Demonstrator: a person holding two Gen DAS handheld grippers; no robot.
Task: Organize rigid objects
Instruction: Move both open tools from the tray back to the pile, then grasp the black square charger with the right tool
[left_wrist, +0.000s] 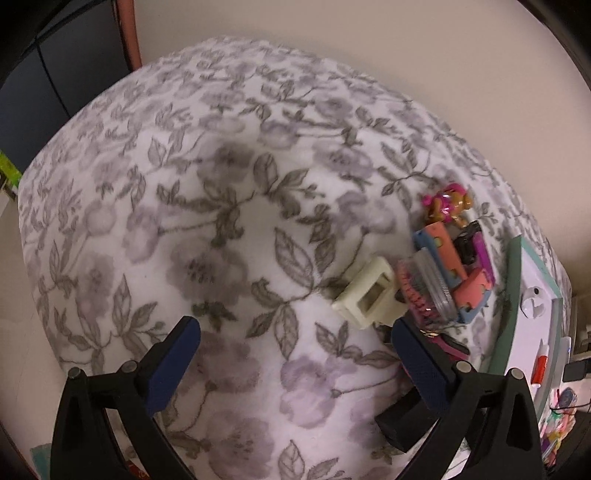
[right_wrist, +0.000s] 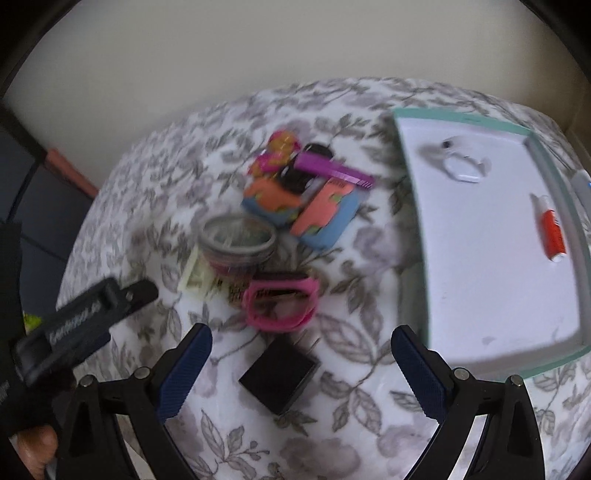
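Flowery cloth covers the desk, where the black block lies flat right between the spread, empty right tool, nearer than the spread, empty left tool.

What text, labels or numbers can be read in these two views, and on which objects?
Nothing can be read for certain.
Black bar of the other handheld tool, at the left of the right wrist view: pale raised lettering, too blurred to read.
Red and white tube on the white tray with the teal rim: no legible print.
Orange and blue toy pieces and pink wristband: no lettering to make out.
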